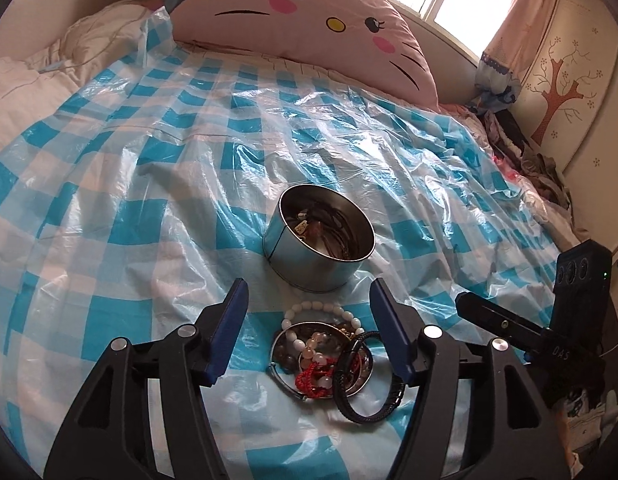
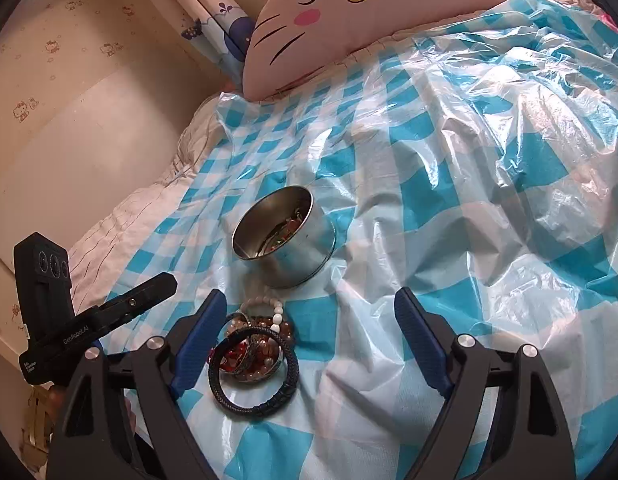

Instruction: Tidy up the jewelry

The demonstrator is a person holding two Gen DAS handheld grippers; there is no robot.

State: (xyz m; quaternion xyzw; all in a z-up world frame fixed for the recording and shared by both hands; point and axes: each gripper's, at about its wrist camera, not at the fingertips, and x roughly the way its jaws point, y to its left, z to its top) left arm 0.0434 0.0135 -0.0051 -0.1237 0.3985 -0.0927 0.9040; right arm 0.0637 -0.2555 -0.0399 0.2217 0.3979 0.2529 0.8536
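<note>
A round silver tin stands open on the blue-and-white checked plastic sheet, with some jewelry inside; it also shows in the right wrist view. A pile of bracelets lies just in front of it: white beads, red beads, a black braided band. My left gripper is open, its jaws straddling the pile from above. My right gripper is open and empty; the pile lies by its left finger, the black band nearest.
A pink cat-face pillow lies at the bed's head. Crumpled clear plastic covers the right side of the bed. White bedding lies at the left. Clothes are piled by a cupboard. The other gripper's camera is at right.
</note>
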